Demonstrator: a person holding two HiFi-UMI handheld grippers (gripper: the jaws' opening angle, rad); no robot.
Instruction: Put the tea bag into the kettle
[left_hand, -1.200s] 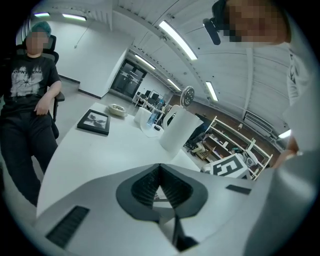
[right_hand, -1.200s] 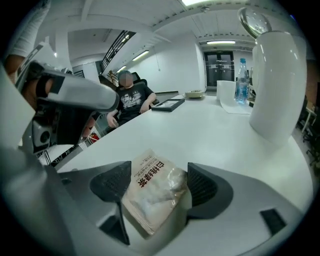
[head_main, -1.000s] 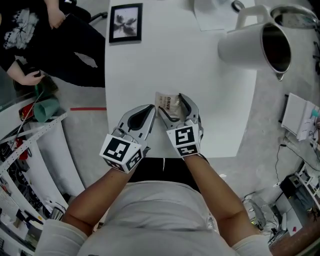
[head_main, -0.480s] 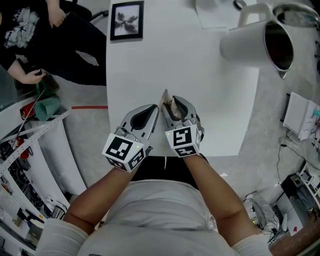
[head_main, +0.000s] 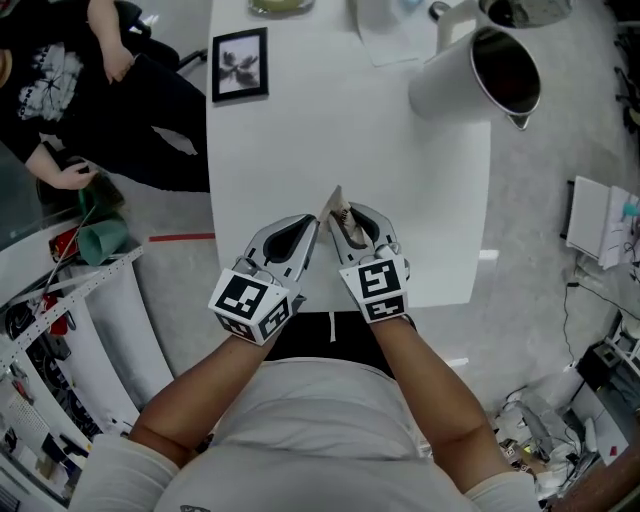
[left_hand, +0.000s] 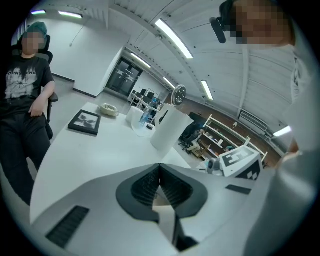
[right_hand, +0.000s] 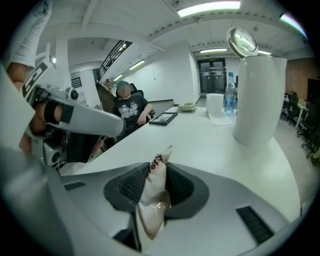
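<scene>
The pale paper tea bag sachet with dark print (head_main: 335, 200) lay flat on the table a second ago, between widely spread jaws. The right gripper (head_main: 348, 218) has just been closing its jaws, and it now pinches the sachet on edge between its ribbed pads, the top corner sticking out past the tips and clear of the tabletop. The pickup looks done, so the carry to the kettle is what remains.

The left gripper (head_main: 308, 222) sits just beside it, jaws pressed together with nothing held.

The tall white kettle with its round lid flipped up (head_main: 445, 85) stands well apart at the far right corner of the smooth white table (head_main: 300, 130), its dark mouth open. A black-framed picture (head_main: 239, 63) lies near the far left edge.

A seated person in a black printed T-shirt (head_main: 80, 80) is off the table's left side, over a grey floor (head_main: 540, 250) with cluttered shelving around.
</scene>
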